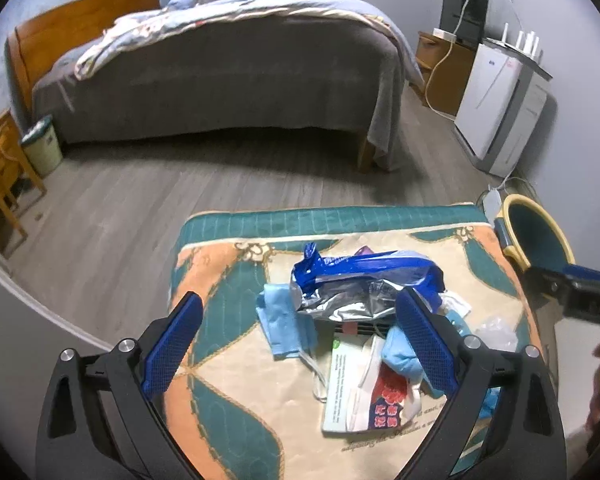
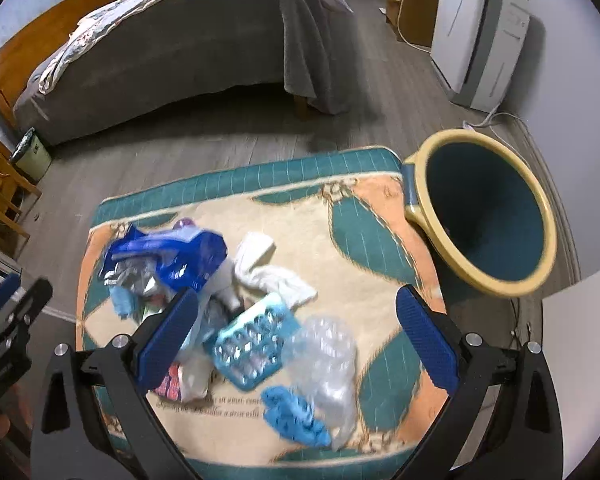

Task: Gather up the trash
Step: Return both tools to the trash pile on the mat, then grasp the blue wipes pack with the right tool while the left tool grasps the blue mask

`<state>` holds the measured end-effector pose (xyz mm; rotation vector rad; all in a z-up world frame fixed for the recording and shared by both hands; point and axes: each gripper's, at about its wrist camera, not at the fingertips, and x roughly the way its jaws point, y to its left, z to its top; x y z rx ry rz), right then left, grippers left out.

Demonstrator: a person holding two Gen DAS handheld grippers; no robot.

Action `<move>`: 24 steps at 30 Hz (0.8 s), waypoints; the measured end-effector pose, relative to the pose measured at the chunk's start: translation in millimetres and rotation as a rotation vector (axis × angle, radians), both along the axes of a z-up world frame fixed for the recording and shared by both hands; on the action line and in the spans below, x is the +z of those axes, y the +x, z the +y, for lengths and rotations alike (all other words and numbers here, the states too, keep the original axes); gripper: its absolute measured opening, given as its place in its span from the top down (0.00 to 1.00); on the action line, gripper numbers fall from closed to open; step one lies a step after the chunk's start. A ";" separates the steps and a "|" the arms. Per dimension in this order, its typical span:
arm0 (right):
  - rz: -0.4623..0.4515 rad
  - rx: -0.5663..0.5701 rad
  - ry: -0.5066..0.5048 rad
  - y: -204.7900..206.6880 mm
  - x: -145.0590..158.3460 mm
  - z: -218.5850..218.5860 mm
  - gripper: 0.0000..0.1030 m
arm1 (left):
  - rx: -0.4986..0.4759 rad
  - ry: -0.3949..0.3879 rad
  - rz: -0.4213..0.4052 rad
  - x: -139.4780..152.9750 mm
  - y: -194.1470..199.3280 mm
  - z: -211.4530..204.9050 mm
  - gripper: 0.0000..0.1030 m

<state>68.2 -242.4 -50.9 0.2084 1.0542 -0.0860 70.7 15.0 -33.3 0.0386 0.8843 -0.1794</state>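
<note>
Two handheld grippers hover over a small table w/ a quilted cover [image 2: 364, 216] in teal, peach and cream. The left gripper [image 1: 298, 322] has its blue-padded fingers spread wide, nothing held; the trash heap lies between and just beyond the tips. The right gripper [image 2: 298, 314] is likewise wide open and empty, above the heap's near right part.

The trash sits bunched toward the table's middle and left. It includes a blue-and-silver foil bag [image 2: 168, 258], crumpled white tissue [image 2: 272, 272], a teal blister pack [image 2: 252, 344], clear crinkled plastic [image 2: 328, 356], a blue glove [image 2: 292, 420] and, in the left view, a light-blue face mask [image 1: 284, 328] plus a printed paper packet [image 1: 364, 392]. The glove lies near the table's near edge; the rest is clear of the edges.

The cover's right half is bare cloth. A teal bin w/ yellow rim [image 2: 500, 216] stands on the floor, touching the table's far right corner, mouth open. Beyond the table's far edge is open grey wood floor [image 2: 204, 144], then a bed [image 1: 220, 72]. A white appliance [image 2: 472, 36] stands by the right wall.
</note>
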 end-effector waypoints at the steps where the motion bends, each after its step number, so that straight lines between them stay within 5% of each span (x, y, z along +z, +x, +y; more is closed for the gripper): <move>1: -0.005 0.029 -0.004 7.4 -1.9 3.3 0.05 | 0.009 0.007 0.002 -1.6 2.8 1.4 0.07; 12: -0.026 0.422 -0.156 61.3 -33.6 86.9 0.05 | 0.144 0.013 0.034 -17.6 24.9 43.5 0.07; 17: 0.002 0.518 -0.193 72.0 -52.5 112.1 0.09 | 0.175 -0.003 0.073 -27.5 30.5 58.7 0.07; 21: 0.059 0.567 -0.192 74.1 -69.8 119.7 0.33 | 0.176 -0.019 0.096 -32.7 31.1 61.0 0.07; 24: 0.067 0.590 -0.184 66.8 -69.9 115.9 0.42 | 0.171 -0.012 0.104 -34.5 31.9 59.1 0.07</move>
